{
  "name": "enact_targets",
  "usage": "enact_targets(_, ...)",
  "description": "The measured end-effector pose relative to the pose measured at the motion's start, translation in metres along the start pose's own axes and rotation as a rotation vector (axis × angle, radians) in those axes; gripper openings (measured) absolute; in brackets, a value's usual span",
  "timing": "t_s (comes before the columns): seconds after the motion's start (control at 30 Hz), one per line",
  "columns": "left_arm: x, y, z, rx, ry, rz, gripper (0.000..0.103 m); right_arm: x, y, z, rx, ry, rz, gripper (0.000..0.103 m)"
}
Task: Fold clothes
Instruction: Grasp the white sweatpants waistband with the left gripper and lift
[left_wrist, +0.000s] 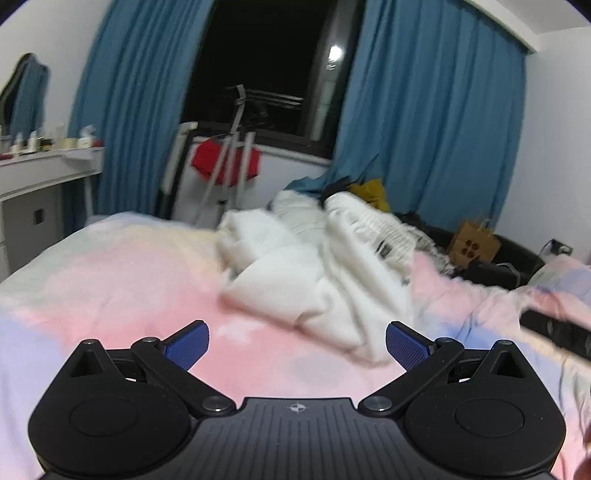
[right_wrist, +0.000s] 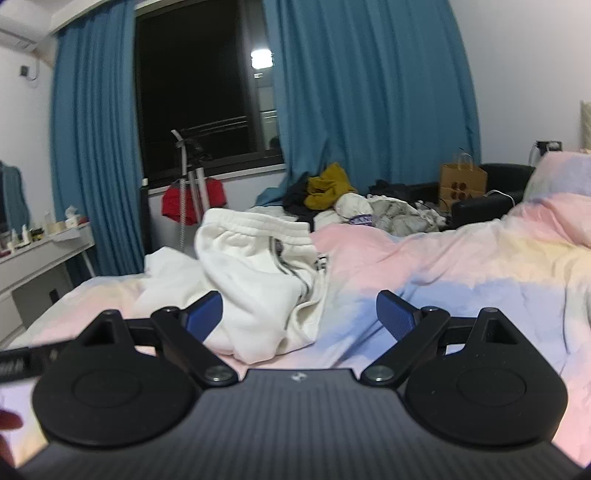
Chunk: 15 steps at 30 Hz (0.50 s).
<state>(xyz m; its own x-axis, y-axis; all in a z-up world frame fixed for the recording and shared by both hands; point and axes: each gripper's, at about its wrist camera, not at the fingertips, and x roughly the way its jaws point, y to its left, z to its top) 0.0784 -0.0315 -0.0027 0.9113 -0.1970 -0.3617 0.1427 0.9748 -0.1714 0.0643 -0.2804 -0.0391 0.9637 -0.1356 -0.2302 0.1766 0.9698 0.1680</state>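
Observation:
A crumpled white garment with an elastic waistband lies in a heap on the pastel bedspread. It also shows in the right wrist view, waistband at the back. My left gripper is open and empty, a little short of the heap's near edge. My right gripper is open and empty, with its left finger in front of the heap's near fold. The left wrist view is motion-blurred.
More clothes are piled at the bed's far side by blue curtains. A brown paper bag stands on a black seat. A white desk is at left. A drying rack with a red garment stands under the window.

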Motion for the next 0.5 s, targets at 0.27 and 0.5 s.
enact_targets(0.27, 0.148, -0.056, 0.063, 0.168, 0.003, -0.034, 0.098, 0.034, -0.022, -0.01, 0.044, 0.022, -0.04, 0.092)
enact_targets(0.5, 0.274, -0.076, 0.106, 0.186, 0.052, -0.01, 0.096, 0.075, -0.028, -0.031, 0.092, 0.088, -0.025, 0.092)
